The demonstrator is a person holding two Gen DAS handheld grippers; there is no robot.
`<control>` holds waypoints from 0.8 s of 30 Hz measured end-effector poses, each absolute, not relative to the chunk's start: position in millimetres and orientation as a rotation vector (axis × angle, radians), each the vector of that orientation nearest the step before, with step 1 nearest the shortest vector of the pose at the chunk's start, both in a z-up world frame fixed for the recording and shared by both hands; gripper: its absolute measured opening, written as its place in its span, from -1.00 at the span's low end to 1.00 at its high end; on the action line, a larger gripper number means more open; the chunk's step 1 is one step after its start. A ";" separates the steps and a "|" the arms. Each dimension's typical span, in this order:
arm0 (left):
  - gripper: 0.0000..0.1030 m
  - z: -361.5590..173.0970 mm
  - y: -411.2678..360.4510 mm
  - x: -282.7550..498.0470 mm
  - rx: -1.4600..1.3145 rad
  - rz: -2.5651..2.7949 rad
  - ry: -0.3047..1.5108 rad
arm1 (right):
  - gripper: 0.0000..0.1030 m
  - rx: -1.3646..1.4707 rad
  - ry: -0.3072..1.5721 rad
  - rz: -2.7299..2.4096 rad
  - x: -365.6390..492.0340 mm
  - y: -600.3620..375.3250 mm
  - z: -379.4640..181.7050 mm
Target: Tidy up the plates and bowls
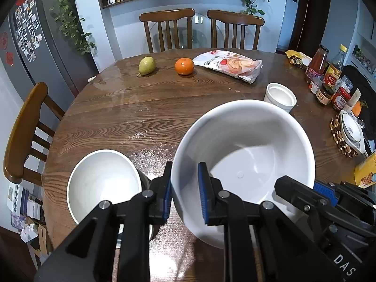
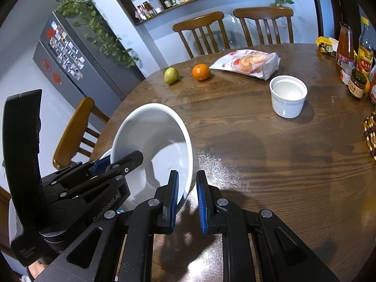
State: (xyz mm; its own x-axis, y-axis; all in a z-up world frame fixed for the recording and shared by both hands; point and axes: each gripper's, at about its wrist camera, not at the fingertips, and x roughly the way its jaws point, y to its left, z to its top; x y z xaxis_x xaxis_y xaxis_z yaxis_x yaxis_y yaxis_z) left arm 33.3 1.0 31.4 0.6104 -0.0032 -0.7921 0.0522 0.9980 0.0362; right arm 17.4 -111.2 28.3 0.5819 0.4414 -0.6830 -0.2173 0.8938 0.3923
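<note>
A large white bowl (image 1: 246, 155) is held tilted above the round wooden table (image 1: 131, 108). My left gripper (image 1: 184, 192) is shut on its left rim, one finger inside, one outside. My right gripper (image 2: 187, 199) straddles the bowl's right rim (image 2: 188, 164) with a small gap on the outer side; it also shows at the bowl's right in the left wrist view (image 1: 305, 192). A second white bowl (image 1: 103, 183) sits on the table just left of the held one. A small white cup (image 1: 280, 96) stands farther back, also in the right wrist view (image 2: 287, 98).
A pear (image 1: 146, 65), an orange (image 1: 184, 66) and a snack bag (image 1: 230, 64) lie at the far side. Sauce bottles and jars (image 1: 326, 75) and a dish on a beaded trivet (image 1: 350, 131) crowd the right edge. Chairs ring the table.
</note>
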 end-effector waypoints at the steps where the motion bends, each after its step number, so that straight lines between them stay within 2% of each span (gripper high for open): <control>1: -0.67 31.7 1.2 32.9 0.057 -0.031 0.913 | -0.68 0.280 0.869 0.393 16.7 -110.7 28.6; 24: -0.67 36.1 14.2 22.5 0.038 -0.001 0.901 | -0.68 0.257 0.859 0.429 10.0 -100.0 33.4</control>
